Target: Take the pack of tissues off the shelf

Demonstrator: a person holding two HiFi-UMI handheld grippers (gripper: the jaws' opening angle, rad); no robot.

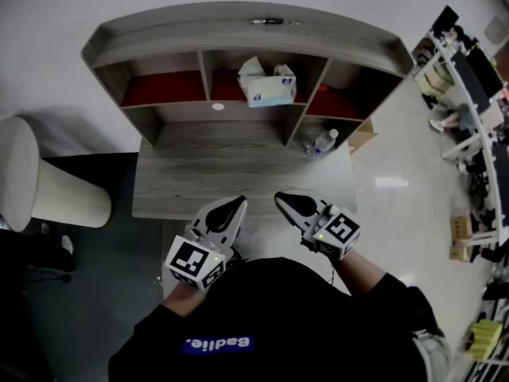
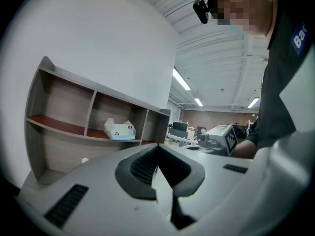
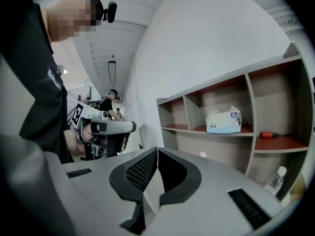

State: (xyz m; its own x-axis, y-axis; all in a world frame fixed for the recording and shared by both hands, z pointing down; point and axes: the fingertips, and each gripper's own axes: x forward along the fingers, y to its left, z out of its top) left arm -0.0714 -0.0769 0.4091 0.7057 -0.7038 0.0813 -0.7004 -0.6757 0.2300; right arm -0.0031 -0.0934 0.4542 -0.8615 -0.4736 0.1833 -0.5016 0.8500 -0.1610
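Observation:
The pack of tissues [image 1: 266,85], white and pale blue, sits in the middle compartment of the grey shelf [image 1: 238,34] on its red-lined board. It also shows in the left gripper view as the pack [image 2: 119,129] and in the right gripper view as the pack [image 3: 224,121]. My left gripper [image 1: 236,204] and right gripper [image 1: 280,197] hover near the desk's front edge, far short of the pack. Both are shut with nothing between their jaws, the left gripper [image 2: 157,145] and right gripper [image 3: 157,149] tips meeting.
A clear water bottle [image 1: 322,143] stands on the desk [image 1: 238,173] at the shelf's lower right. An orange-handled screwdriver [image 3: 271,134] lies in the right compartment. A dark pen [image 1: 266,21] rests on top. A white bin [image 1: 40,181] stands left; office desks [image 1: 469,110] stand right.

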